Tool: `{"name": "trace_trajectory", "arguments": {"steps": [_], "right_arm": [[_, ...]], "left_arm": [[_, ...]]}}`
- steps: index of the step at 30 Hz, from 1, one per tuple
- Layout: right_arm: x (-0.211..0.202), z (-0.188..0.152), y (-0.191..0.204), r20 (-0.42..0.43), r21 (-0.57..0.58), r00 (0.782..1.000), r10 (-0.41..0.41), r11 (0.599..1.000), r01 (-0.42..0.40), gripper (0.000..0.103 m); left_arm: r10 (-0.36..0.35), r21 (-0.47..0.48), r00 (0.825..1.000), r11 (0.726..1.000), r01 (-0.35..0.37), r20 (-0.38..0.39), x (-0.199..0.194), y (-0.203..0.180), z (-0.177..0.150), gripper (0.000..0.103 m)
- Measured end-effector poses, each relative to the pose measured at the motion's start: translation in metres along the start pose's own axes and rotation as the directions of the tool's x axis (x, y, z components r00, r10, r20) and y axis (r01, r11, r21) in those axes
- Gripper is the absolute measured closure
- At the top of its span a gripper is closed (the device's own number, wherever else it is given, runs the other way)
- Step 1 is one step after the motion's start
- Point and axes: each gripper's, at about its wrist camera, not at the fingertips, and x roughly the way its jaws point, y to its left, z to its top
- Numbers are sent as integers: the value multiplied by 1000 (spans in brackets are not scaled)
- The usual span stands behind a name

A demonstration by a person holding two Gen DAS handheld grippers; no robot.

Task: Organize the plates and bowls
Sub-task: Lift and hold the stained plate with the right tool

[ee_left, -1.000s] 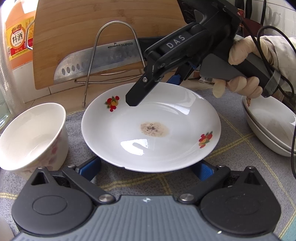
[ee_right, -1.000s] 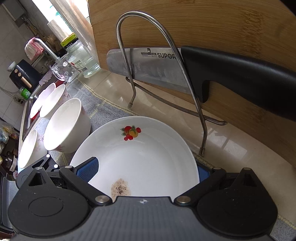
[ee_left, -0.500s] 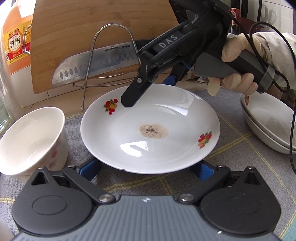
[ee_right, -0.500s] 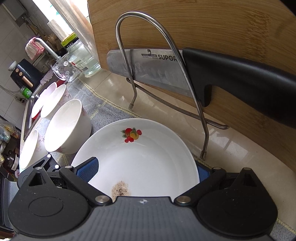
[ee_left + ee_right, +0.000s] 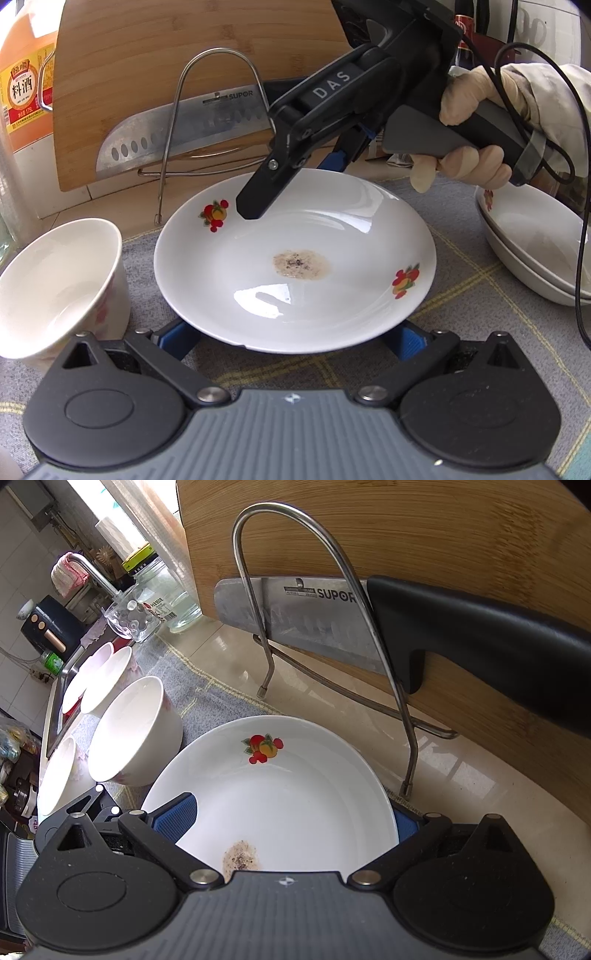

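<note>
Right gripper (image 5: 291,184) angles down, seemingly straddling the plate (image 5: 295,266) rim, jaws spread.

The round white china plate with red fruit pictures (image 5: 295,266) lay flat between both sets of open jaws, a brown spot in its middle. A white china bowl (image 5: 55,284) stood upright left of the left jaws.

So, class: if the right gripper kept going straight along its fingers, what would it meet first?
The right gripper already straddles the white fruit-printed plate; it would probably meet that first. Beyond stand the steel wire rack and knife blade.
</note>
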Motion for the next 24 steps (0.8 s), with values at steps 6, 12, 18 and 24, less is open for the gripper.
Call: {"name": "trace_trajectory", "arguments": {"steps": [6, 12, 18, 24], "right_arm": [[1, 0, 2, 0, 1, 1000, -8, 1000, 8, 0], [0, -2, 5, 0, 6, 1000, -13, 1000, 13, 0], [-1, -5, 7, -4, 4, 1000, -12, 1000, 12, 0], [1, -6, 9, -8, -1, 1000, -11, 1000, 11, 0]], "left_arm": [[-1, 1, 1000, 1000, 1, -3, -1, 1, 0, 1], [3, 5, 1000, 1000, -3, -11, -3, 0, 1, 1], [2, 3, 1000, 1000, -2, -17, -5, -2, 2, 1], [2, 9, 1000, 1000, -2, -15, -4, -3, 1, 1]]}}
